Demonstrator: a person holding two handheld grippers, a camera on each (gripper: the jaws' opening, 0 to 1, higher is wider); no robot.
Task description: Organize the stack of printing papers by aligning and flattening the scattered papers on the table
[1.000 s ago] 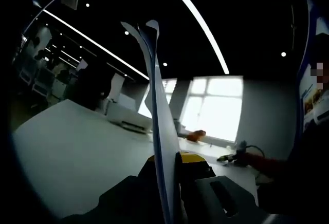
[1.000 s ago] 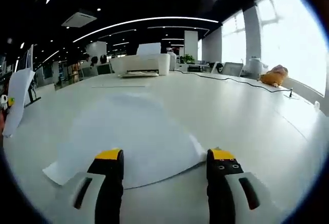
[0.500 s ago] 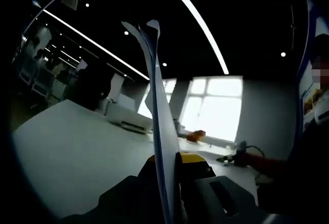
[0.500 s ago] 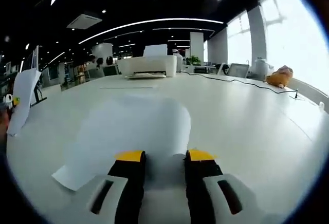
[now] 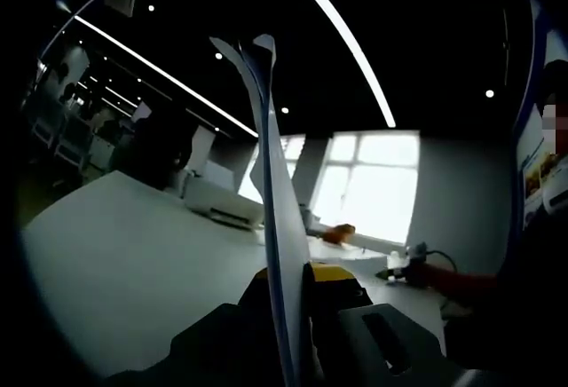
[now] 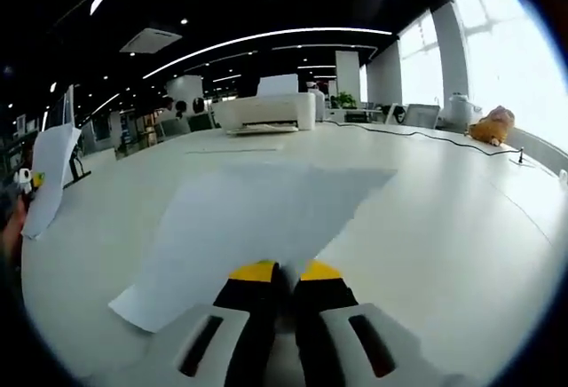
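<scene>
Broadly, a large white table (image 6: 461, 218) spreads across the right gripper view, and its pale top also runs through the left gripper view (image 5: 124, 263). On it, in the right gripper view, lies a loose sheet of printing paper (image 6: 266, 214), flat for most of its length with its near edge pinched between the jaws of the right gripper (image 6: 286, 272), which are closed together on it, yellow tips almost touching. A white printer (image 6: 266, 112) sits at the table's far end, with a black cable (image 6: 417, 136) trailing across the top to the right and an orange object (image 6: 493, 126) near the windows. In the left gripper view, the left gripper (image 5: 288, 282) is clamped on a few sheets of paper (image 5: 280, 218) held upright, seen edge-on and rising well above the jaws. These held sheets (image 6: 49, 178) also appear at the left edge of the right gripper view, off the table.
</scene>
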